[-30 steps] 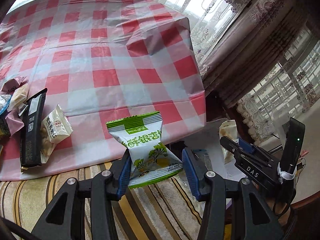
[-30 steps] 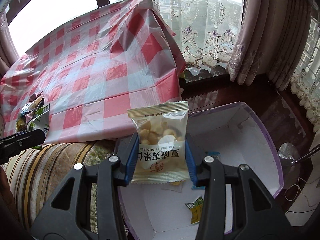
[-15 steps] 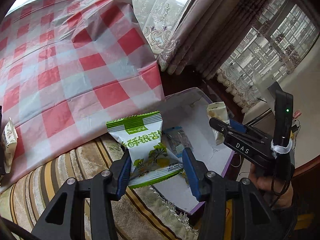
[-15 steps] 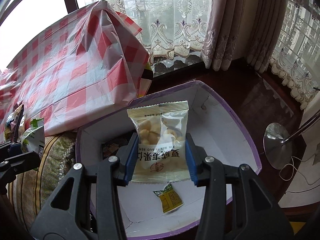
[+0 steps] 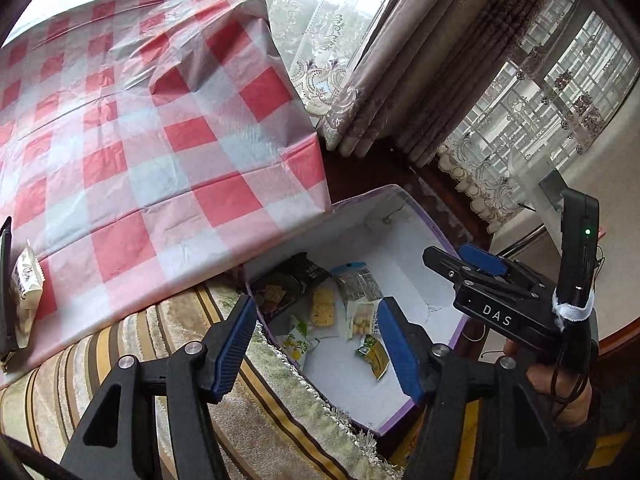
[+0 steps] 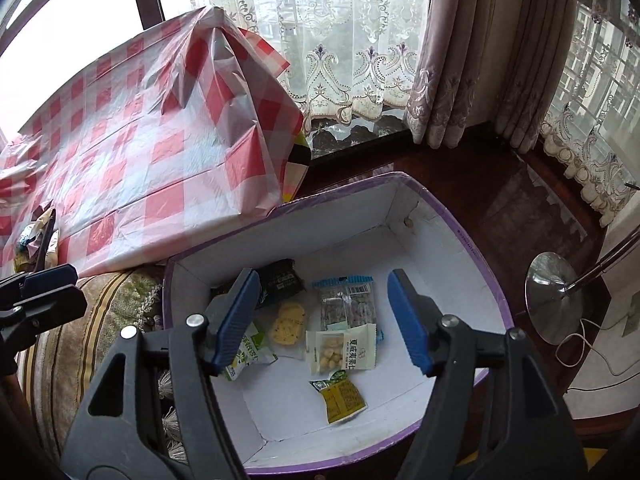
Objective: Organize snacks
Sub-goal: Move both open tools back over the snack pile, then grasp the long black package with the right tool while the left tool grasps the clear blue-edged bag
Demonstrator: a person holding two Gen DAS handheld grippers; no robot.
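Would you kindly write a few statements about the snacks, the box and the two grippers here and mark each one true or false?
1. The left gripper grips a green snack packet. False: its jaws are opening and empty; the green and white packet lies in the box.
2. The nut packet lies flat on the box floor. True.
3. The right gripper hangs above the open box, jaws opening, nothing between them. True.
4. The box is empty. False: several packets lie in it, among them a black packet and a small yellow packet.
5. The checked tablecloth is blue and white. False: it is red and white.
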